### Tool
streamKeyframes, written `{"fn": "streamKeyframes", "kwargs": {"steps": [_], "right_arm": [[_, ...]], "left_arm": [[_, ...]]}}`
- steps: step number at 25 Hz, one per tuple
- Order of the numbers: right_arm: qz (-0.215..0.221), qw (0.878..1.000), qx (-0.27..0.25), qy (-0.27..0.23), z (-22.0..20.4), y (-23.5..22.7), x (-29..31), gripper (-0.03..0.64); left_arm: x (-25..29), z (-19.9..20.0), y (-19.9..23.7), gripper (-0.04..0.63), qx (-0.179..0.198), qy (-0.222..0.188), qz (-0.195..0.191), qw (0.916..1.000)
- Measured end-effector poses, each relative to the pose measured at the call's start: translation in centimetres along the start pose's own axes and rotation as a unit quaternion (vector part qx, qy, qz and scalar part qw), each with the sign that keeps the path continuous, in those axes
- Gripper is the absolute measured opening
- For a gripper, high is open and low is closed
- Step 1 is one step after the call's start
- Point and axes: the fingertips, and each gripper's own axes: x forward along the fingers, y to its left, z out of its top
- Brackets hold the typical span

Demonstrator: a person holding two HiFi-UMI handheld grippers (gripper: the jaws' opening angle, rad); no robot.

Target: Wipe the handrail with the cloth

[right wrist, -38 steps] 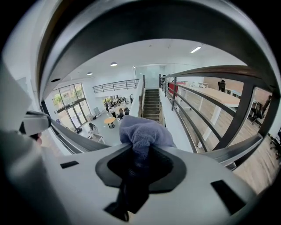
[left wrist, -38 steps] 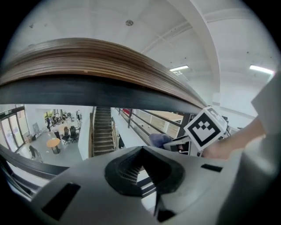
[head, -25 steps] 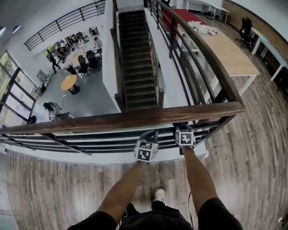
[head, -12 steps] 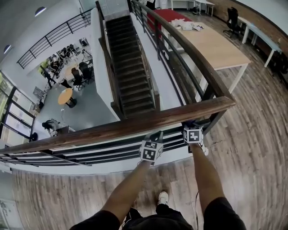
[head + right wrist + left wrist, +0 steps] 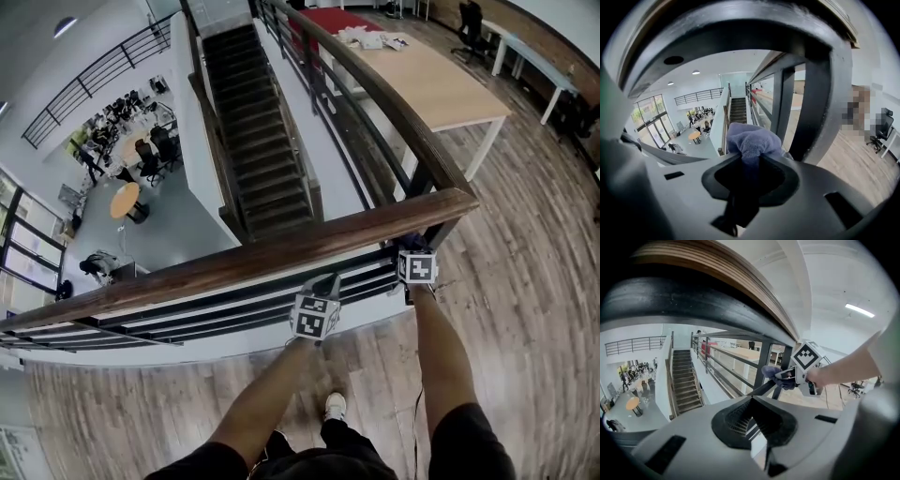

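Note:
A brown wooden handrail [image 5: 281, 248] runs across the head view on black metal bars and turns at a corner post [image 5: 439, 220]. My right gripper [image 5: 412, 251] is under the rail by that corner, shut on a purple cloth [image 5: 752, 139]. The bunched cloth [image 5: 774, 378] sticks out past the jaws, close to the black post [image 5: 820, 93]. My left gripper [image 5: 328, 283] hangs just under the rail's dark underside [image 5: 675, 301], left of the right one. Its jaws are shut with nothing between them.
Beyond the railing is a drop to a lower floor with a staircase [image 5: 248, 122] and seated people [image 5: 141, 141]. A long wooden table [image 5: 441, 80] stands behind the side railing. My legs and a shoe [image 5: 333, 408] are on the plank floor.
My right gripper has slid to the right along the rail with the cloth, up to the corner post. The left gripper has kept its place under the rail.

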Motion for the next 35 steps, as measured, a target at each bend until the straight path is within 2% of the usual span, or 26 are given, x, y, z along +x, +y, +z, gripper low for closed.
{"fn": "streamKeyframes", "kwargs": {"steps": [6,10,14,16,18,22,27,29,33,35], "right_arm": [[-0.01,1.0,0.005,-0.021,0.0,-0.7,0.2,0.092],[-0.033,0.998,0.02,-0.047,-2.8,-0.3,-2.0,0.094],[-0.051,0.996,0.031,-0.059,-5.1,2.7,0.3,0.092],[-0.061,0.995,0.041,-0.064,-4.5,4.0,0.4,0.092],[-0.061,0.994,0.023,-0.092,-2.8,6.6,-0.6,0.092],[-0.009,0.989,-0.008,-0.148,-2.7,17.3,-2.6,0.092],[0.074,0.98,-0.008,-0.186,-4.8,36.1,-6.6,0.092],[0.107,0.975,-0.009,-0.194,-6.3,44.1,-7.8,0.092],[0.163,0.965,-0.008,-0.204,-9.7,58.8,-9.5,0.092],[0.192,0.96,-0.013,-0.203,-11.4,66.0,-9.6,0.092]], "left_arm": [[-1.3,-1.4,2.3,-0.003,-0.012,-0.004,0.022,0.9997],[-5.2,-5.3,3.8,-0.003,-0.021,-0.015,0.033,0.9991],[-8.8,-11.4,9.7,-0.003,-0.047,-0.027,0.07,0.9961],[-10.8,-12.4,12.5,-0.003,-0.055,-0.034,0.083,0.9945],[-13.0,-12.7,14.9,-0.003,-0.059,-0.042,0.093,0.993],[-18.3,-15.6,19.9,-0.003,-0.08,-0.055,0.128,0.987],[-28.3,-19.6,27.8,-0.003,-0.133,-0.094,0.18,0.9701],[-32.3,-21.8,31.1,-0.003,-0.134,-0.101,0.198,0.9657],[-39.5,-26.7,36.8,-0.003,-0.115,-0.095,0.227,0.9622],[-43.9,-29.6,40.6,-0.003,-0.131,-0.096,0.259,0.952]]}}
